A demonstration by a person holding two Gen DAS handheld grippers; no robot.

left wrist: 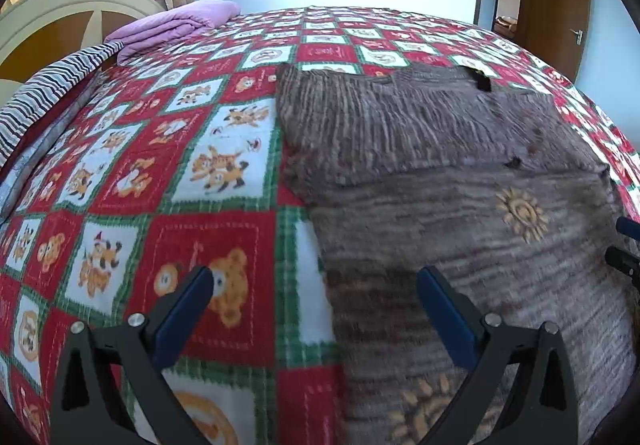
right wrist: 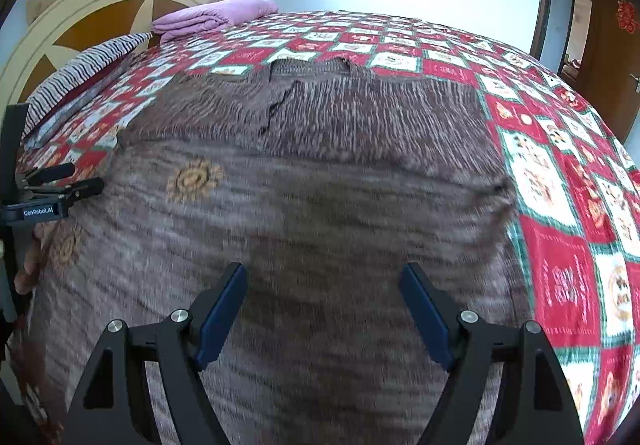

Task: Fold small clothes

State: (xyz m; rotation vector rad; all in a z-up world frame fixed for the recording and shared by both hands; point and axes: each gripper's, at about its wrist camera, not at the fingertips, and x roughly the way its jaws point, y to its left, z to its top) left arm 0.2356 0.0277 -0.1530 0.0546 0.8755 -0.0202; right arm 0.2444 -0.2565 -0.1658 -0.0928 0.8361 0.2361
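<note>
We hold both sets of jaws wide and empty: left gripper [left wrist: 316, 285] over the brown garment [left wrist: 460, 173]'s left edge, right gripper [right wrist: 324, 285] above its middle; bed [right wrist: 560, 205] lies bare beyond.

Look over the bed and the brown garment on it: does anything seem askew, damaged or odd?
Nothing looks spilled or clearly damaged. The brown knitted garment lies flat on the checked bedspread. Its far edge near the neckline looks uneven, with a dark strand trailing across the ribbing; motion blur prevents telling whether that is a tear.
</note>
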